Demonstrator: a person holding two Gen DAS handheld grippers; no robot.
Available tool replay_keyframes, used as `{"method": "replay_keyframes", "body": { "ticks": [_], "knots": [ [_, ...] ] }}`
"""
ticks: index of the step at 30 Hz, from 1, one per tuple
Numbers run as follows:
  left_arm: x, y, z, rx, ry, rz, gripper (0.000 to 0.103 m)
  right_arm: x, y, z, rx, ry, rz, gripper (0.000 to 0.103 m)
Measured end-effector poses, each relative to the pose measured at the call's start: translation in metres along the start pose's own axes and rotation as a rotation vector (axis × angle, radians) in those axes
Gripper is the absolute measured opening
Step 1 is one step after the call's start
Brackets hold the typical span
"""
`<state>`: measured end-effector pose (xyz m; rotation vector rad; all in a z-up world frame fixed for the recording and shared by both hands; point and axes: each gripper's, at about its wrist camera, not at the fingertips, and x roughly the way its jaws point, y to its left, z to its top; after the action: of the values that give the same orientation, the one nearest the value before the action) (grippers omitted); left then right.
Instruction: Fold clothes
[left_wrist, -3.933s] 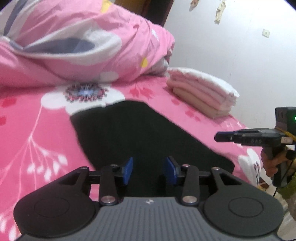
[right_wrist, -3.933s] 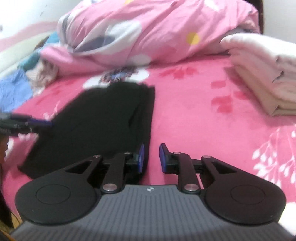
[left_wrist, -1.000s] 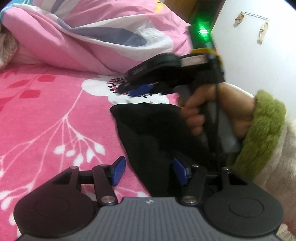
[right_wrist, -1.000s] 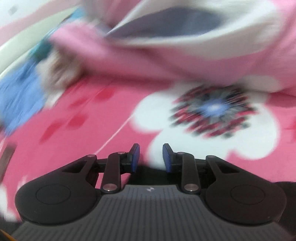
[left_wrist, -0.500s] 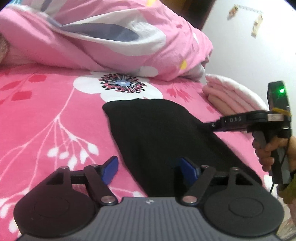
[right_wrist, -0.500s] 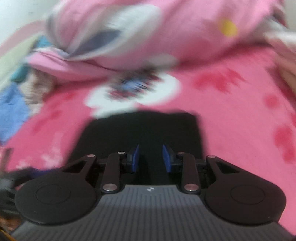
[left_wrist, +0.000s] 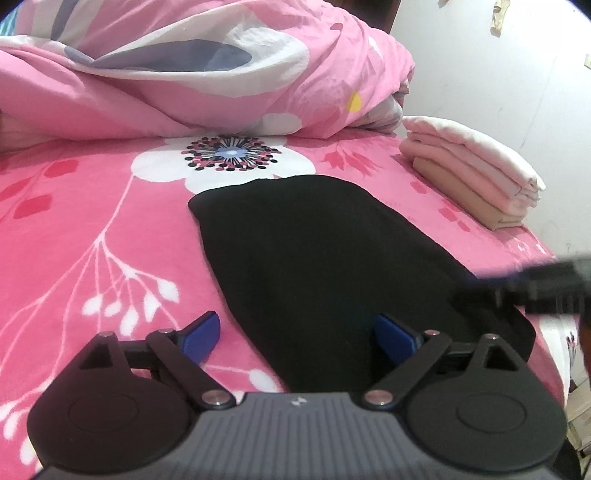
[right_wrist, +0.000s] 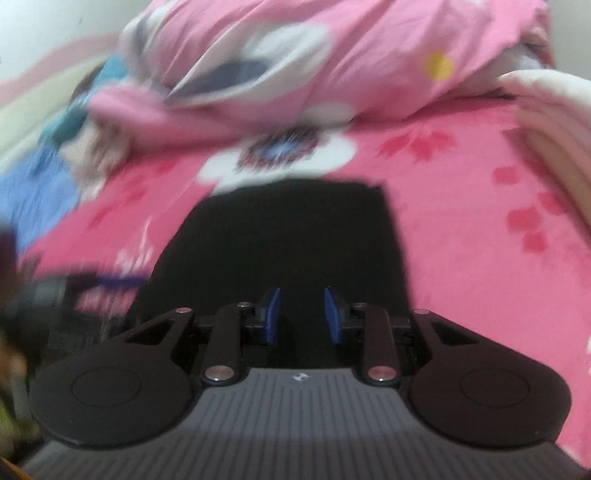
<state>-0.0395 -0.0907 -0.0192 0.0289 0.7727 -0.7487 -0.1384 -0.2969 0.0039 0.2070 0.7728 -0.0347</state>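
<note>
A black garment (left_wrist: 325, 266) lies folded flat on the pink flowered bed sheet (left_wrist: 74, 229). My left gripper (left_wrist: 297, 336) hovers at its near left edge; its jaws are opening wide, and the cloth's edge lies between the blue pads (left_wrist: 201, 334) without being pressed. My right gripper (right_wrist: 301, 319) is over the near end of the garment (right_wrist: 295, 240), open by a narrow gap with nothing between its pads. In the left wrist view it shows as a dark blur (left_wrist: 535, 284) at the garment's right corner. The left gripper (right_wrist: 103, 284) appears blurred in the right wrist view.
A heaped pink quilt (left_wrist: 184, 66) fills the far side of the bed. A stack of folded pale clothes (left_wrist: 472, 173) sits at the far right by the white wall. Blue and mixed clothes (right_wrist: 33, 184) lie at the far left. The bed's edge runs close on the right.
The left jaws have spread much wider. The right gripper and hand have pulled back from the garment's far end to its near right corner.
</note>
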Motion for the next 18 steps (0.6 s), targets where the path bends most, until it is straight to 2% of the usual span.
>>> {"method": "replay_keyframes", "body": {
  "ticks": [4,10,18],
  "knots": [
    [0.002,-0.003,-0.001,0.018,0.003,0.007,0.097,-0.019,0.004,-0.03,0.024,-0.007,-0.042,0.025],
    [0.004,-0.008,-0.003,0.035,0.006,0.022,0.099,-0.048,0.024,-0.053,0.029,-0.011,-0.122,0.026],
    [0.005,-0.013,-0.004,0.057,0.011,0.036,0.101,-0.053,0.053,-0.058,0.03,-0.096,-0.084,0.026]
  ]
}}
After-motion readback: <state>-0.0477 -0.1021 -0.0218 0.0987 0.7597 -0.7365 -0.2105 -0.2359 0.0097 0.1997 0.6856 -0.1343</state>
